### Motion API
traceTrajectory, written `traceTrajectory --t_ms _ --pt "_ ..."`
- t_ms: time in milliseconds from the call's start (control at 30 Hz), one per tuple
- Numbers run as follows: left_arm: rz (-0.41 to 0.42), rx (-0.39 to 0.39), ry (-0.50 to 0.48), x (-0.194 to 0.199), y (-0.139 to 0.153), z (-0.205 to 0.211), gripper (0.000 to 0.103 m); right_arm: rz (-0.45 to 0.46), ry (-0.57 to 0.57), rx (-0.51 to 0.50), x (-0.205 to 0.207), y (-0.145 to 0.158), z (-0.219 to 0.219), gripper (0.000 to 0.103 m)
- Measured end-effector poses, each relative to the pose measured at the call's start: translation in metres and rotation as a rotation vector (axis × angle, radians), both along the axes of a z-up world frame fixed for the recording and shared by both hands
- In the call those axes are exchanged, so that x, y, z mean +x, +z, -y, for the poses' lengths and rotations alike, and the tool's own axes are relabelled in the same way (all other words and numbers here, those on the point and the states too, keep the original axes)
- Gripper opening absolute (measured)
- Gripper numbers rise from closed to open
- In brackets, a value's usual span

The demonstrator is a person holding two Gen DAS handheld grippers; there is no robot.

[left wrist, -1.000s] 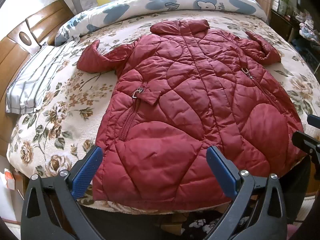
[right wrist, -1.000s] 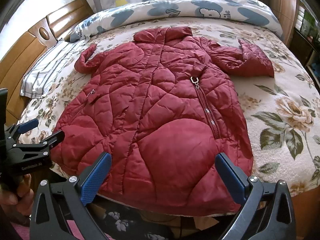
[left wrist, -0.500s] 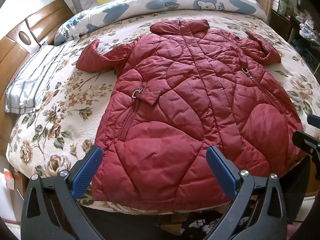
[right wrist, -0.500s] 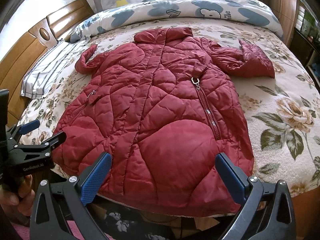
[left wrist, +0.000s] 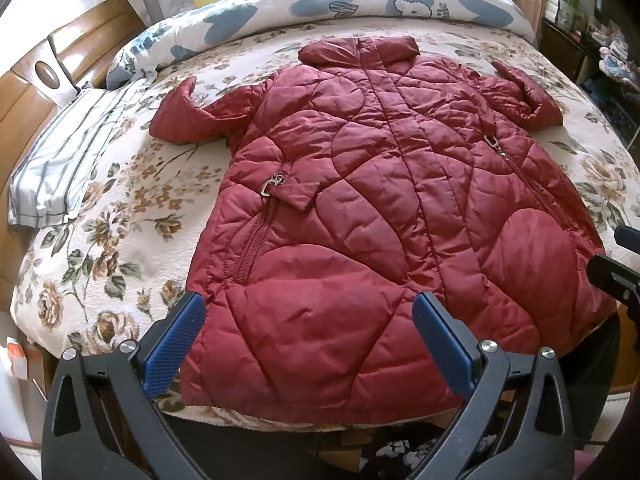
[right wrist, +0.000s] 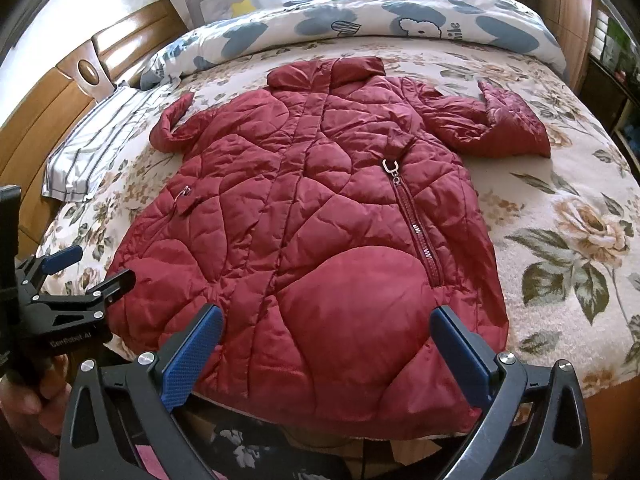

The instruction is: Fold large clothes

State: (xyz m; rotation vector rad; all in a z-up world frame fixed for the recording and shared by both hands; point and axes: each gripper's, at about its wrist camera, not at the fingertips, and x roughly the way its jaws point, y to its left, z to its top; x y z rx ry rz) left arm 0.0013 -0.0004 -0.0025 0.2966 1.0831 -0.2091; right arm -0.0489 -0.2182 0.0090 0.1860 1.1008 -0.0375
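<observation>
A dark red quilted coat (left wrist: 372,216) (right wrist: 316,240) lies flat and face up on the bed, collar at the far end, hem at the near edge. Its left sleeve (left wrist: 184,116) sticks out to the left; its right sleeve (right wrist: 496,128) is bent at the far right. My left gripper (left wrist: 308,340) hovers open just above the hem's left part, holding nothing. My right gripper (right wrist: 328,344) is open too, above the hem's right part. From the right wrist view, the left gripper (right wrist: 80,272) shows at the lower left, held by a hand (right wrist: 24,396).
The bed has a floral cover (left wrist: 100,240) (right wrist: 568,232). A striped pillow (left wrist: 68,160) lies at the left beside the wooden headboard (left wrist: 36,84). A blue-patterned duvet (right wrist: 400,20) is bunched along the far side. Shelves (left wrist: 592,40) stand at the right.
Both grippers have barely drifted; the coat lies as before, and both stay open.
</observation>
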Motion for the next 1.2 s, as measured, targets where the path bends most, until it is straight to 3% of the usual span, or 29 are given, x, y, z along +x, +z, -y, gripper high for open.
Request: traceTrajectory --t_ms 233,400,600,767,900,1200 --pt "-0.024 -0.014 0.003 0.012 -0.011 0.003 0.103 0.007 -0.005 -0.03 0.002 -0.003 0.006 0.103" --pt "-0.087 -0.04 0.004 0.019 -0.013 0.003 0.103 -0.004 -0.01 -0.049 0.008 -0.005 0.011 0.103" --pt "-0.036 -0.055 -0.002 0.029 -0.015 0.004 0.103 -0.007 -0.028 -0.076 0.019 -0.006 0.022 0.103" --pt "-0.035 -0.064 0.001 0.039 -0.016 0.006 0.103 0.022 -0.048 -0.071 0.028 -0.003 0.035 0.103" --pt "-0.056 0.011 0.007 0.048 -0.019 0.006 0.103 0.04 -0.066 -0.052 0.038 -0.001 0.045 0.103" --pt "-0.062 -0.022 0.016 0.074 -0.024 0.008 0.103 0.061 -0.11 -0.063 0.062 0.001 0.077 0.103"
